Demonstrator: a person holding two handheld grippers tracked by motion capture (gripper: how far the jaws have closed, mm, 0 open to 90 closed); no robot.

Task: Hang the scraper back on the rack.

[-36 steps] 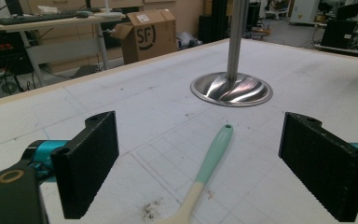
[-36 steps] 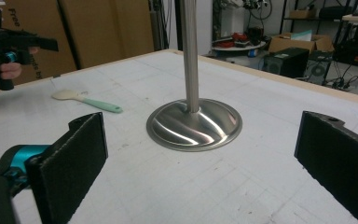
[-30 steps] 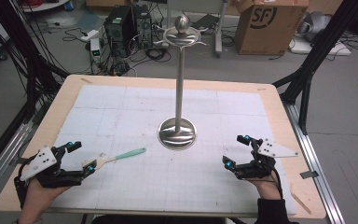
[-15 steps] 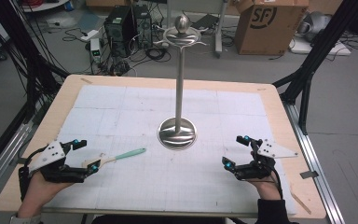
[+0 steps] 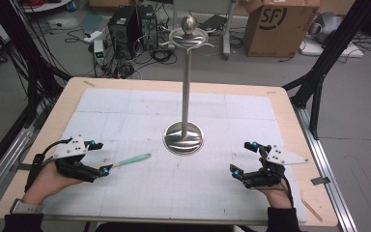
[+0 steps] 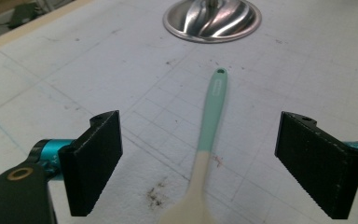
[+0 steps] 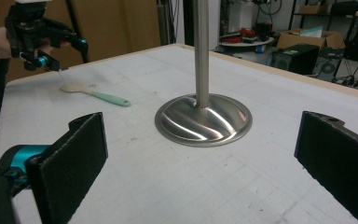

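A pale wooden tabletop (image 5: 43, 145) is carrying a white gridded mat (image 5: 140, 111) that is covering nearly all of it, scuffed and faintly stained in places. One tall metal stand (image 5: 186, 87) is rising from the middle of the mat: a slim polished pole on a round, domed base with swirled ridges, topped by a flat dish-like collar and a ball.

Two hand-held grippers are resting near the front edge. The left hand-held gripper (image 5: 100, 157) is sitting toward the front left corner, black with teal fittings and a grey three-cornered plate on top; its ribbed black jaws have just been closing a little yet are standing wide apart, pressing on nothing. The right hand-held gripper (image 5: 244, 157) is sitting toward the front right corner, built the same way, its jaws also gaping with nothing between them.

One small spatula (image 6: 205, 149) is lying flat on the mat between the left hand-held gripper and the stand's base. It has a smooth mint-green handle with a small hanging hole at the end pointing toward the base, and a cream-coloured blade at the end nearest the front left corner. In the left gripper view the blade end is lying between the two open jaws, clear of both pads.
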